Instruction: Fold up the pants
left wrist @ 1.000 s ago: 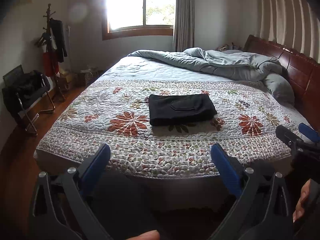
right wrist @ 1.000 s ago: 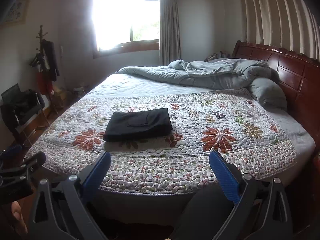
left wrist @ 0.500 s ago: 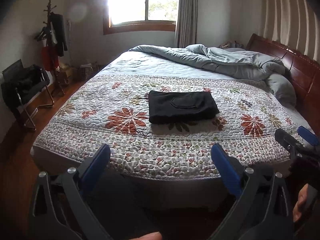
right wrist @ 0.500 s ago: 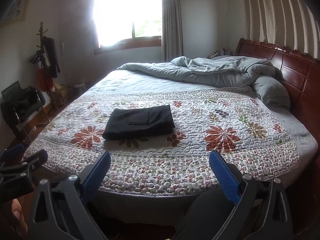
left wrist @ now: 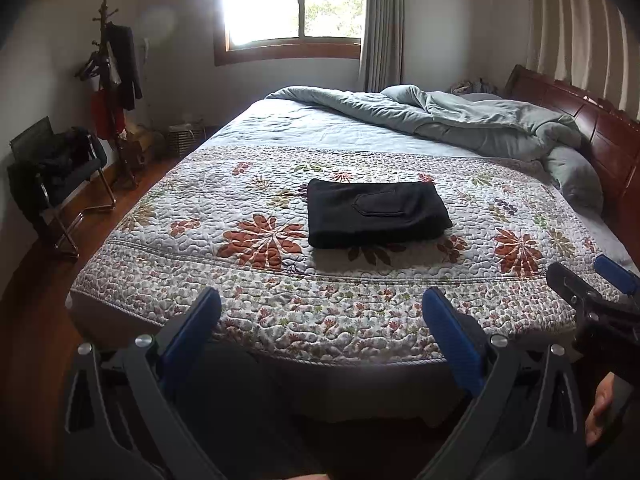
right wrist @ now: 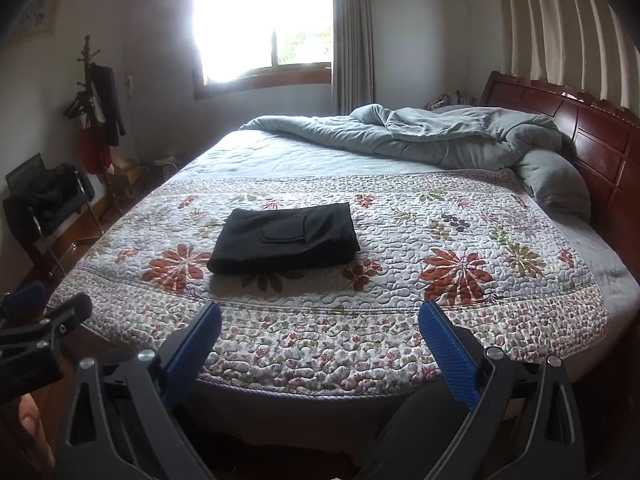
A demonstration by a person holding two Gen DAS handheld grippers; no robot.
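Note:
The black pants [left wrist: 376, 214] lie folded into a flat rectangle on the floral quilt [left wrist: 256, 280], a pocket flap facing up; they also show in the right wrist view [right wrist: 286, 238]. My left gripper [left wrist: 320, 312] is open and empty, held back beyond the bed's near edge, well short of the pants. My right gripper [right wrist: 320, 326] is open and empty too, at the same edge. The right gripper shows at the right edge of the left wrist view [left wrist: 592, 288], and the left gripper shows at the left edge of the right wrist view [right wrist: 44, 316].
A rumpled grey duvet [left wrist: 460, 120] and pillow [left wrist: 576, 176] lie at the head of the bed by the dark wooden headboard [left wrist: 600, 128]. A chair with dark clothes [left wrist: 60, 168] and a coat stand [left wrist: 116, 80] are on the left, on the wooden floor.
Both grippers have tilted and risen slightly, so the bed and pants sit lower in view. The pants have not moved. Both grippers stay open.

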